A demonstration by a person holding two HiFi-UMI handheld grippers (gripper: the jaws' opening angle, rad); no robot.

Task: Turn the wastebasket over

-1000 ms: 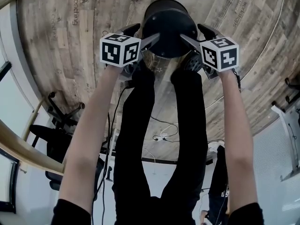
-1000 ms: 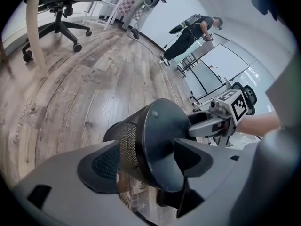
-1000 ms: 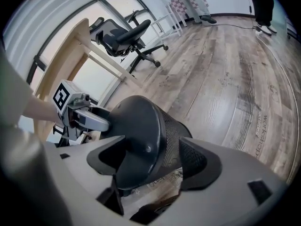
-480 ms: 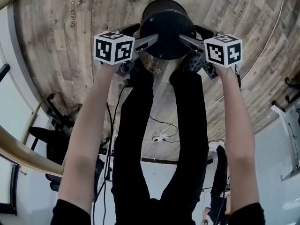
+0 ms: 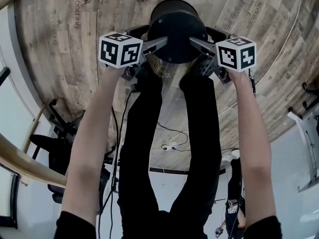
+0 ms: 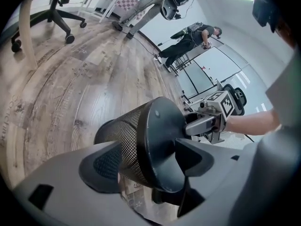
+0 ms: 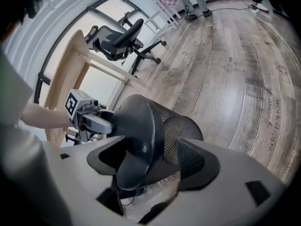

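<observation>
Wastebasket (image 5: 177,29), black wire mesh with a solid bottom, is held between the two grippers above the wooden floor (image 5: 75,59), just ahead of the person's legs (image 5: 149,148). Head view: solid bottom faces up toward the camera, mouth points away toward the floor. Whether the mouth rim touches the floor, cannot tell.

Left gripper (image 5: 155,45) is on the basket's left side and right gripper (image 5: 197,43) on its right, level with each other.

Left gripper view: jaws spread wide, straddling the basket's bottom edge (image 6: 141,140). One jaw lies against the mesh wall, the other against the solid bottom. The right gripper (image 6: 209,121) shows past the far side, its tip against the basket.

Right gripper view: same hold, mirrored. Jaws are wide, one on the mesh and one on the bottom disc (image 7: 150,131). The left gripper (image 7: 91,119) meets the basket opposite.

Against the frame a second ago: left marker cube (image 5: 119,49) sits a little higher and further left, and right marker cube (image 5: 236,54) slightly higher. Basket has barely shifted, a touch left. Hold looks the same. Almost nothing differs from half a second ago.

Surroundings: office chair (image 7: 117,36) by a curved wooden rail, cables (image 5: 172,143) on the floor behind the legs, a second person (image 6: 188,39) bent over far off.
</observation>
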